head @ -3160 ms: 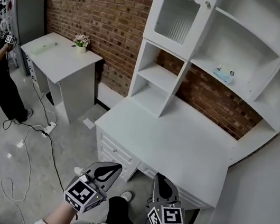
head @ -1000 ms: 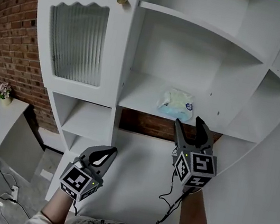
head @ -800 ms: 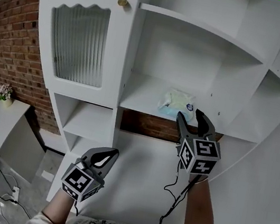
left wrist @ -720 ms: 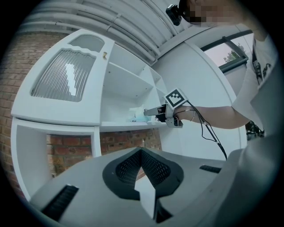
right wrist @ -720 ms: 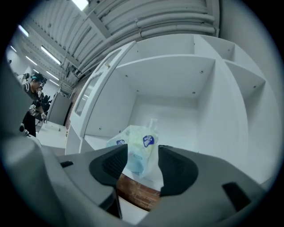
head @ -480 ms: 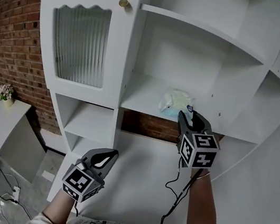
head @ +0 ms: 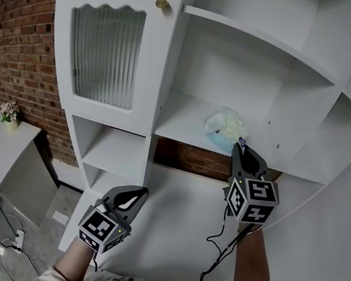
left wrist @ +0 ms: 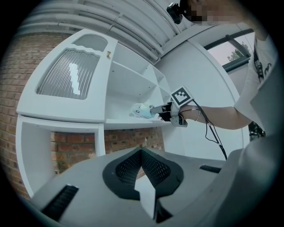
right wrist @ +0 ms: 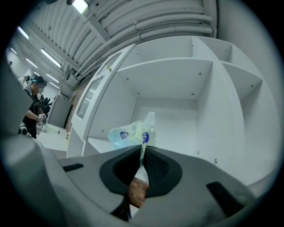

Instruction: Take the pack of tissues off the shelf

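Since the bite is only on a thin edge of wrapper, I treat this lift as a delicate one.

In the head view, the pack of tissues (head: pixel 225 125) sits at about 1 o'clock from centre, on the front part of the white shelf (head: pixel 185 121). The right tongs (head: pixel 242 156) come at it from 5 o'clock, their tips on its near corner. The left tongs (head: pixel 126 196) hang low at 7 o'clock, well clear of the shelf.

In the left gripper view, the left tongs are pressed tip to tip with nothing between them. The pack shows at 12 o'clock, far off, with the right tongs on it.

In the right gripper view, the right tongs are finishing their close, drawn almost fully together on the pack's thin sealed flap. The body of the pack (right wrist: pixel 128 132) bulges past the tips toward 11 o'clock, and I judge it is resting on the shelf.

To do this well, I would draw back toward 6 o'clock slowly and a little upward, so the pack clears the shelf lip. A jerk could tear the flap or let it slip out. I would keep the left tongs ready underneath.
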The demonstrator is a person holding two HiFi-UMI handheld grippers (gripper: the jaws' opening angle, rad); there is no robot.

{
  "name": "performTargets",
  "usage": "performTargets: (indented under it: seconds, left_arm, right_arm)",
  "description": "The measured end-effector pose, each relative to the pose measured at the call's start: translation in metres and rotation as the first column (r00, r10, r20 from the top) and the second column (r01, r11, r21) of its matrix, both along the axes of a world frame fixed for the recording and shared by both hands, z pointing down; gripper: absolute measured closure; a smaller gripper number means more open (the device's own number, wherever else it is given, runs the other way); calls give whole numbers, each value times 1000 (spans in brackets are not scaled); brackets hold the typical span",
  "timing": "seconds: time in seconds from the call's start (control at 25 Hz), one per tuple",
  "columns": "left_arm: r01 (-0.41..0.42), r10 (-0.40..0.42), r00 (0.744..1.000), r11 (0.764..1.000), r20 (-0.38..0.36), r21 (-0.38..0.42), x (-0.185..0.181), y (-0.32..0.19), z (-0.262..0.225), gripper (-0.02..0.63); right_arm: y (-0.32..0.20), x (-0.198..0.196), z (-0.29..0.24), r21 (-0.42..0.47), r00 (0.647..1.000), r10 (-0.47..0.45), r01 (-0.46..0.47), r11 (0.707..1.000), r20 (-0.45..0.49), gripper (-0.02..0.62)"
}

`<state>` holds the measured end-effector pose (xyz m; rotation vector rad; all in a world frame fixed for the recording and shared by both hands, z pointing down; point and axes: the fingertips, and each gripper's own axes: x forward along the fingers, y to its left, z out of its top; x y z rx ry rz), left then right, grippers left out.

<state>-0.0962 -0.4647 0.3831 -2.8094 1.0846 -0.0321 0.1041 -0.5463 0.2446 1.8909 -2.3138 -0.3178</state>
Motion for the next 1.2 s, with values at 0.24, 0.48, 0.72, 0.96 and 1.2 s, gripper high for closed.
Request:
performTargets:
  seconds: [0.24, 0.48, 0.72, 0.96, 1.2]
  left_arm:
    - [8, -9, 1000, 1000, 12, 11, -3, 5, -2, 597]
    - [26, -26, 1000, 1000, 1, -3, -10, 7, 1, 597]
    - [29, -29, 1000, 999, 7, -27, -12, 12, 12, 597]
    - [36, -35, 999, 997, 5, -61, -11, 17, 25, 597]
    - [26, -26, 1000, 997, 0, -66, -7, 21, 30, 597]
  right_arm:
    - [40, -21, -5, 53, 999, -40, 40, 998, 2, 580]
    - [74, -37, 42, 13, 998, -57, 57, 998, 0, 580]
    - [94, -38, 115, -69, 999, -35, 36, 997, 3, 580]
    - [111, -39, 171, -172, 995, -18, 36, 985, 102, 580]
    - [121, -46, 190, -190, 992, -31, 55, 980, 126, 581]
